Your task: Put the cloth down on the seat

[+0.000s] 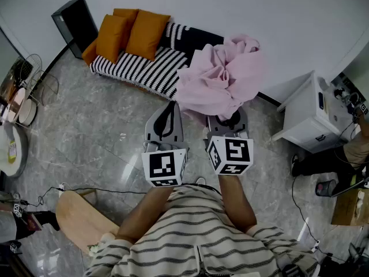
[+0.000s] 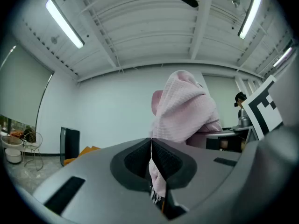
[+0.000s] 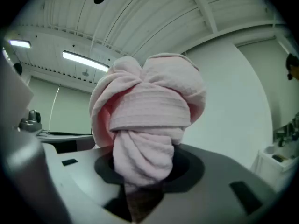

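Observation:
A bunched pink cloth (image 1: 222,77) hangs in the air over the right end of the black-and-white striped sofa seat (image 1: 144,68). My right gripper (image 1: 226,118) is shut on a thick twisted wad of the cloth (image 3: 147,111), which balloons above its jaws and hides the fingertips. My left gripper (image 1: 170,105) stands close beside it at the cloth's lower left edge. Its jaws are shut, and a thin strip of the cloth (image 2: 184,108) shows between the pads (image 2: 140,160). Both grippers point up and away from me, short of the sofa.
Two orange cushions (image 1: 135,32) lean on the sofa's left end, beside a black box (image 1: 75,25). A white cabinet (image 1: 308,111) stands at the right, with a person (image 1: 351,152) beyond it. A wooden stool (image 1: 86,218) and a floor cable (image 1: 86,189) lie near my left.

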Available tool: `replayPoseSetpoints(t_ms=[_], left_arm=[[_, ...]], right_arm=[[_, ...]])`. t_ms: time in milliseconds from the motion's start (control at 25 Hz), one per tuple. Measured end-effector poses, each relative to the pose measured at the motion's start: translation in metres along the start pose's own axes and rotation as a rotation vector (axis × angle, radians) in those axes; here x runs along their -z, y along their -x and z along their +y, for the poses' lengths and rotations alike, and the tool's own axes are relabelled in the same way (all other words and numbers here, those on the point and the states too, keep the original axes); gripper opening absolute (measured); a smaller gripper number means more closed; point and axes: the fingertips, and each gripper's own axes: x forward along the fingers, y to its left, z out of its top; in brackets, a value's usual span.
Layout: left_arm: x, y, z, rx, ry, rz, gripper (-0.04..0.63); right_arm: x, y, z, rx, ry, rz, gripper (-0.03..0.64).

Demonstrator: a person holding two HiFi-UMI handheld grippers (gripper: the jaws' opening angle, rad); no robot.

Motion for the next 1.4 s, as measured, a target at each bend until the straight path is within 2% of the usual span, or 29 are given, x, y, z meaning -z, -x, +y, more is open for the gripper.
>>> replayPoseSetpoints(t_ms=[800, 1400], left_arm=[[-0.014, 0.014, 0.015, -0.015, 0.005, -0.029, 0.009], [0.005, -0.002, -0.003, -0.109, -0.016, -0.048, 0.008]], right_arm=[[-0.004, 0.002, 0.008, 0.02, -0.028, 0.003, 0.183], [0.007, -0.009, -0.007, -0.082, -0.009, -0.026, 0.183]])
